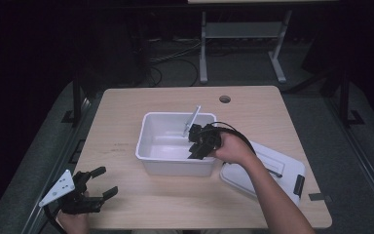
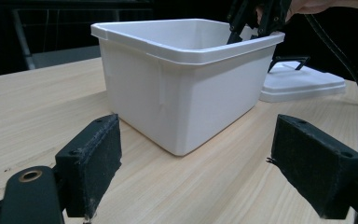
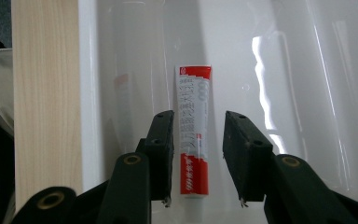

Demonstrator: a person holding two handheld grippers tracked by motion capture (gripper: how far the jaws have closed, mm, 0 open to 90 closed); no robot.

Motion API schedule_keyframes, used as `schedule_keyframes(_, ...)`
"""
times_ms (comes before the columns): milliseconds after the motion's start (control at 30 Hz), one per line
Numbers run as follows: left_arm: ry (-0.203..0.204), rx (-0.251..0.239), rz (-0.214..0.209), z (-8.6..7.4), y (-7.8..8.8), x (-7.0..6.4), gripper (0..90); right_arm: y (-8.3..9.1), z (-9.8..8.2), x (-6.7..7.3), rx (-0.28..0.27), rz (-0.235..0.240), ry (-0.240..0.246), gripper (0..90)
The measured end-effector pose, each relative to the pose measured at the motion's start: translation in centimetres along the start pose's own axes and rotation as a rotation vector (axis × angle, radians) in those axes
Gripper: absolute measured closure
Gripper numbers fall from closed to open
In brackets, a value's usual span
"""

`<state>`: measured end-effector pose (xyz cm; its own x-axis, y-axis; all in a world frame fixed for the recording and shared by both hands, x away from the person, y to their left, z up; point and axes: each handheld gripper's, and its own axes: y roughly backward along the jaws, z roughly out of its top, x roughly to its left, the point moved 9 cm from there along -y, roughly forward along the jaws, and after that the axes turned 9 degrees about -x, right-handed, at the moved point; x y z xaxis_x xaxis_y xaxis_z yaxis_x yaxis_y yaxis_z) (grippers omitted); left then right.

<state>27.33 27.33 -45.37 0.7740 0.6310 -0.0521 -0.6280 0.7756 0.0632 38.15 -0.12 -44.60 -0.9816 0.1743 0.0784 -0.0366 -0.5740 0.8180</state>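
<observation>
Dark floor and the legs of a pale stand surround a light wooden table with a round cable hole near its far edge. At the middle of the table stands a white plastic bin, open at the top; in the left gripper view it rises just beyond the jaws, its near corner turned toward the camera. To the right of the bin, touching or just beside its corner, lies a white lid with black latches, partly hanging over the table's edge.

A person's right forearm comes in from the bottom, and the right gripper dips over the bin's right rim into the inside. Its jaws stand apart, not pressing on anything, though the tube lies between them in the right gripper view. That red-and-white tube leans against the bin's white inner wall; from above it shows as a thin slanted strip at the far wall.

Near the table's front left corner rests the left gripper, its jaws spread wide with bare wood between them.
</observation>
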Motion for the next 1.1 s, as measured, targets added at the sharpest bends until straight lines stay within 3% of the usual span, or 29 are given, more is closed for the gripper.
schedule_keyframes(467, -0.001, 0.006, 0.0, -0.1, -0.1, 0.0, 15.7, 1.5, 0.6, 0.0, -0.038, -0.03, -0.004, 54.1)
schedule_keyframes(967, -0.002, 0.007, 0.0, -0.1, -0.2, -0.1, 15.7, 4.3, 1.3, 0.3, -0.076, -0.076, 0.003, 42.0)
schedule_keyframes(1100, -0.003, 0.007, -0.001, -0.1, -0.2, -0.1, 15.7, 5.0, 1.7, 0.5, -0.111, -0.084, 0.006, 39.4)
